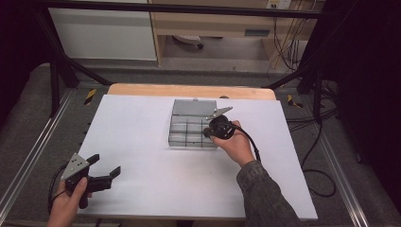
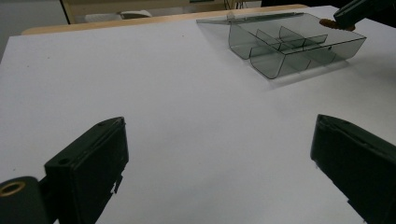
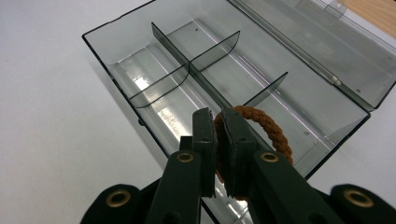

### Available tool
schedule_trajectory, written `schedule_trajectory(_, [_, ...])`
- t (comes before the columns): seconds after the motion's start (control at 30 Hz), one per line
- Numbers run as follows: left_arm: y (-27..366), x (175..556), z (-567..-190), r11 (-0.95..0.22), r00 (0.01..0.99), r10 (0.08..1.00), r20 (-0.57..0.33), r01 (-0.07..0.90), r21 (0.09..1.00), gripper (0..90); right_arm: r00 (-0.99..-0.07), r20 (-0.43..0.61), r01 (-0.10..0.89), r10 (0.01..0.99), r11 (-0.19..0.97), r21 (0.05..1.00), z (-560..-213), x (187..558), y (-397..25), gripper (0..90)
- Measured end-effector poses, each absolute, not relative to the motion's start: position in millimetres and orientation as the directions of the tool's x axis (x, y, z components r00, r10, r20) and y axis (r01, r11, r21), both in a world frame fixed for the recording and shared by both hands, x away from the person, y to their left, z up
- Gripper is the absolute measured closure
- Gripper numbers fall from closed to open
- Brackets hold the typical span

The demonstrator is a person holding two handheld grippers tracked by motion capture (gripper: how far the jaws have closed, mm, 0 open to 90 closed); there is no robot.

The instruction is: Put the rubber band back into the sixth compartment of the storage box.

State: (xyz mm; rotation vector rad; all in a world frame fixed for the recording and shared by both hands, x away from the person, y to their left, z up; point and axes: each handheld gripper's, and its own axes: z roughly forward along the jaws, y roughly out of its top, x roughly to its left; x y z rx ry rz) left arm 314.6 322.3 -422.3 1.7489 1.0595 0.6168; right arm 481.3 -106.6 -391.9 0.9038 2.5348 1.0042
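Note:
A clear grey compartment box sits mid-table with its lid folded open toward the back. My right gripper hangs over the box's right end. Seen in the right gripper view, it is shut on a brown braided hair tie, above a near compartment of the box. My left gripper rests near the table's front left corner, far from the box. Its jaws stand wide open with nothing between them. The box and the hair tie also appear far off in the left gripper view.
A white sheet covers the table, with a wooden edge at the back. Thin dividers split the box into several compartments, all bare. Black frame posts and cables lie beside the table on the right.

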Motion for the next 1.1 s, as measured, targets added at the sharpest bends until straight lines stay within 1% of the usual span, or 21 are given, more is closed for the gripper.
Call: schedule_trajectory(1.1, [321.3, 314.7, -422.8, -0.159, 0.5, 0.864, -0.059, 0.382, 0.91, 4.3, -0.765, -0.003, 0.485, 0.644, 0.579, 0.655, -405.3, 483.5, -105.8, 84.5])
